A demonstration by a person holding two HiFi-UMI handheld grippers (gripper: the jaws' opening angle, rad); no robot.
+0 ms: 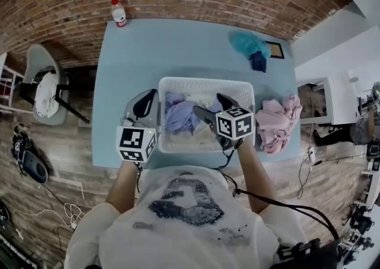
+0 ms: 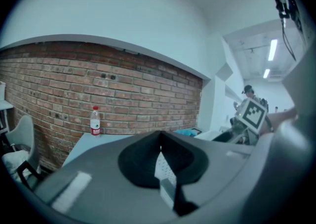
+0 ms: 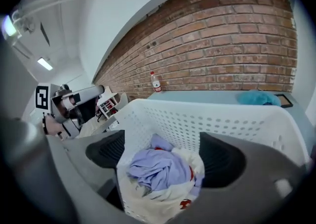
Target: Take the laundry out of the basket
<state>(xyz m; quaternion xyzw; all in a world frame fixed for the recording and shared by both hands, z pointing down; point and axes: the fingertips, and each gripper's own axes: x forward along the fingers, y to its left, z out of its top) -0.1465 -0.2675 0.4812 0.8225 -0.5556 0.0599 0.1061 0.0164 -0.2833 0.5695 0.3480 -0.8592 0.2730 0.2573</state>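
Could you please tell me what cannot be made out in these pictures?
- Clothes beneath the lilac garment: head and right gripper views, covered by what lies on top in the basket.
- Bottle: label too small in every view.
- Pink pile: head view, bunched up, garment count unclear.

Basket: you have one white perforated plastic laundry basket.
Bottle: one clear plastic bottle with a red cap.
Loose cloth heaps: two, a pink heap and a teal heap.
Cloths in your basket: two visible, lavender cloth and cream cloth.
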